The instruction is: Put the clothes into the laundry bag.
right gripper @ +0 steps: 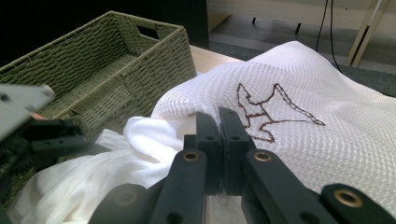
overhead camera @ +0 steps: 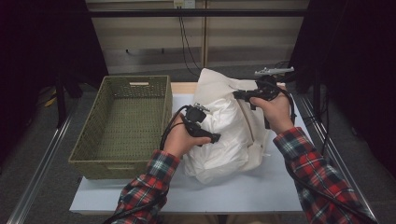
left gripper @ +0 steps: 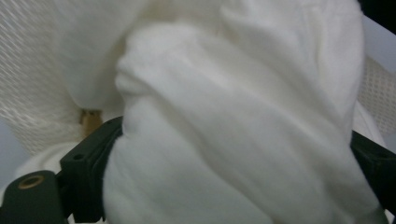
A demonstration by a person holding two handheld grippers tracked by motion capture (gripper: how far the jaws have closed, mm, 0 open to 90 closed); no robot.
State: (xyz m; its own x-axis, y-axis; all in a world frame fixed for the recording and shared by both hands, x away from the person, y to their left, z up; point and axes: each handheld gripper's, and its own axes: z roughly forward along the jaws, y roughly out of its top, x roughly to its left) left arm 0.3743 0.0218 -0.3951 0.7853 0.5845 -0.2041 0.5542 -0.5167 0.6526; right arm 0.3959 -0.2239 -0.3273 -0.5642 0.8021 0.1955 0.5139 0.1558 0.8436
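Right gripper pinching upright mesh bag, white cloth inside

On the table the wicker basket stood at the left, and the mesh laundry bag lay just to its right, near the middle. A bundle of cloth sat in the bag's mouth on the side facing the person. The left hand-held gripper was at the cloth; the right hand-held gripper was at the bag's upper edge, farther back.

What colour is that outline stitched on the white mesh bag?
Dark brown, on the white mesh bag; the right gripper view shows it best.
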